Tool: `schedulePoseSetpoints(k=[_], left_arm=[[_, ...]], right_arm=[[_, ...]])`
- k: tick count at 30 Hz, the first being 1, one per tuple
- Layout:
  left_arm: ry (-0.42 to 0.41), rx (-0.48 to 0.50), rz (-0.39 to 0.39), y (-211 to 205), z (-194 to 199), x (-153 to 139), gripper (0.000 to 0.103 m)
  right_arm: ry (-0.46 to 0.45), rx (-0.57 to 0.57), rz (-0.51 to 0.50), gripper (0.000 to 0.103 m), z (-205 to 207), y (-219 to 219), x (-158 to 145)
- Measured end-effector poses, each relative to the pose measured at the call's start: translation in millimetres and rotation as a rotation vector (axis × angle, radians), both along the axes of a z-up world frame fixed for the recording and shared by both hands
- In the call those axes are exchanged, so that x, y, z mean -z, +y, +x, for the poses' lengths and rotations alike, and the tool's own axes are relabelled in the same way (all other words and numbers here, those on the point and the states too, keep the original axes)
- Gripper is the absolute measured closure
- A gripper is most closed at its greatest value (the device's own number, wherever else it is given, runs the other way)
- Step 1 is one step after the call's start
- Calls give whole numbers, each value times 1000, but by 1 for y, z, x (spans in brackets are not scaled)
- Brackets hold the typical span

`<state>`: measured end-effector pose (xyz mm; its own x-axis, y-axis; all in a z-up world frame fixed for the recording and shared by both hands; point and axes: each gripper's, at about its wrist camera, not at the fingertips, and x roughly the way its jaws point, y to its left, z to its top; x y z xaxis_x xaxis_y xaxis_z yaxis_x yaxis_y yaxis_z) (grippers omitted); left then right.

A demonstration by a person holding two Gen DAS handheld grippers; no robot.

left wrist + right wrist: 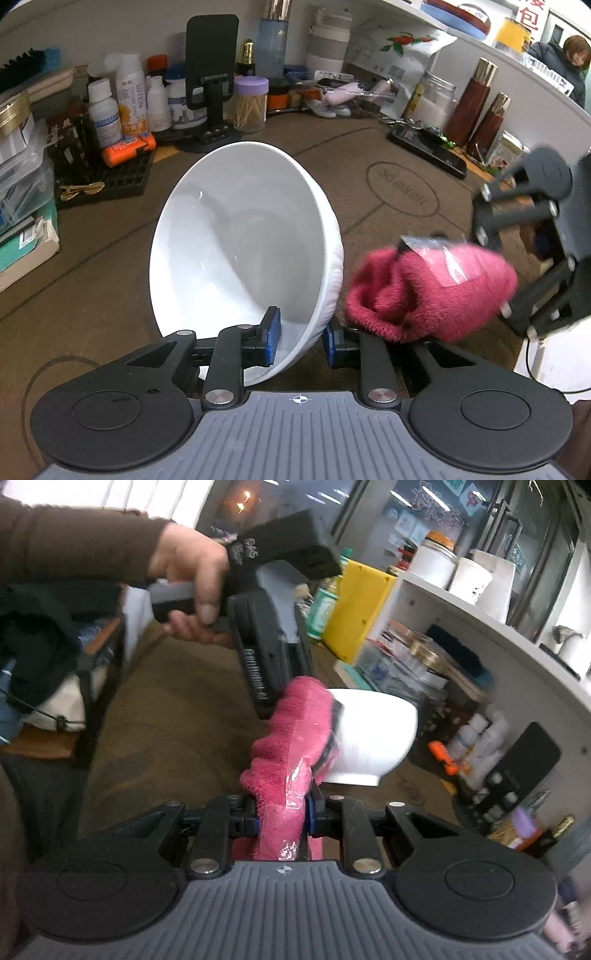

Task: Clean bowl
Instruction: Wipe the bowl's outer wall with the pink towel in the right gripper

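Bowl point(243, 236) rim pinched between left gripper point(301, 338) pads, one inside, one outside; white, tilted up off the brown mat point(110, 258). Right gripper point(282, 812) clamped on pink cloth point(291, 734), bunched just beside the bowl's outer wall. Judgement: keep the rim grip firm, push the cloth into the cavity, wipe in circles; glazed rim may slip.

Brown desk mat point(369, 155), cluttered: bottles point(110, 107), phone stand point(210, 85).
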<state>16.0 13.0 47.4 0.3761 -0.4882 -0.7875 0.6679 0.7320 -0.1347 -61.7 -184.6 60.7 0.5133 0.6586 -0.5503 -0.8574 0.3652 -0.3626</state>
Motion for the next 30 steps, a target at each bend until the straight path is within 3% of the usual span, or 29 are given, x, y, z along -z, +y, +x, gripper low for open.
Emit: schedulePoseSetpoints(k=[5, 7, 10, 12, 15, 17, 19, 22, 24, 25, 26, 30], left_arm=[[1, 2, 3, 1, 1, 0, 76], [-4, 5, 14, 1, 3, 1, 71], [-27, -2, 34, 0, 8, 4, 51], [-50, -25, 40, 1, 16, 6, 30], [-137, -33, 84, -1, 23, 7, 6], [-224, -1, 128, -8, 22, 7, 5], [-293, 29, 174, -17, 17, 5, 10], [-375, 112, 336, -34, 8, 14, 33], [-374, 126, 364, -36, 7, 18, 56], [-351, 123, 355, -37, 7, 17, 62], [-323, 117, 342, -38, 6, 15, 82], [-268, 80, 307, -39, 5, 7, 85]], right_arm=[[-23, 231, 95, 82, 57, -7, -10], [-9, 291, 131, 82, 71, -13, -8], [40, 359, 187, 82, 86, -21, 3], [66, 386, 211, 82, 91, -25, 13], [101, 404, 260, 82, 92, -33, 20], [111, 412, 278, 82, 93, -36, 22], [132, 419, 303, 82, 94, -43, 22], [145, 429, 314, 82, 95, -46, 21], [150, 433, 323, 82, 96, -48, 21], [152, 434, 326, 82, 96, -49, 20], [154, 435, 328, 82, 97, -50, 20], [153, 423, 324, 81, 92, -51, 19]])
